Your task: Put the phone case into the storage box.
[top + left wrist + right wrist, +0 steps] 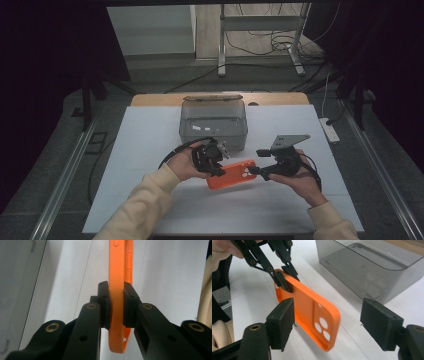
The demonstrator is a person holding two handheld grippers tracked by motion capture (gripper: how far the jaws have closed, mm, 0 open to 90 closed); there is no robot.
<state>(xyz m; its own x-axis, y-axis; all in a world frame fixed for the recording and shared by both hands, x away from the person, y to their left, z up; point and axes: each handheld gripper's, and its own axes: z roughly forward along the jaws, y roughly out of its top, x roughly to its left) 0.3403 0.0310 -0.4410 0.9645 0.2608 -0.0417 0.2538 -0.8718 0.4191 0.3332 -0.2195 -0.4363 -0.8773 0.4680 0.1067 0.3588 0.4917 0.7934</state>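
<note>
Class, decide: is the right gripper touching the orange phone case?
Apart. The right gripper view shows the right gripper with pads wide on either side of the orange phone case, clear gaps both sides.

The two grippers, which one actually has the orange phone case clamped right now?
The left gripper: its fingers press both sides of the orange phone case. The right gripper stands open, its fingers apart from the case's camera-hole end.
</note>
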